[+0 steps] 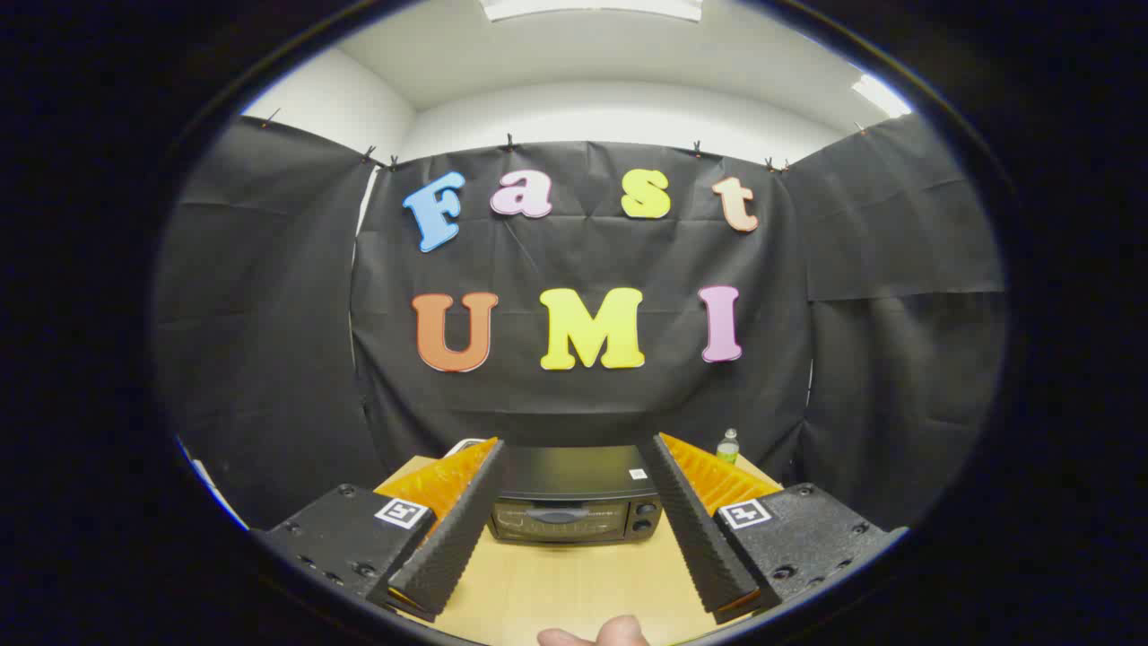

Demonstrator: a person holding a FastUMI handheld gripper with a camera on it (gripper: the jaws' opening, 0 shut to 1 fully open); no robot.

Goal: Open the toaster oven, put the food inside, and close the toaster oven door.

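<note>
A hand-held gripper [574, 449] points along a pale wooden table [574, 583], its two ridged black fingers [453, 529] spread wide apart with nothing between them. Framed in the gap, farther along the table and well beyond the fingertips, sits a black toaster oven [574, 507] with its glass door closed, knobs at its right end, and a small green-capped bottle [728, 446] stands far right behind it. Judging by the shut door and idle fingers, the task has barely begun: opening, loading and closing all remain, and I cannot make out the food; a fingertip [610, 632] shows at the near edge.
</note>
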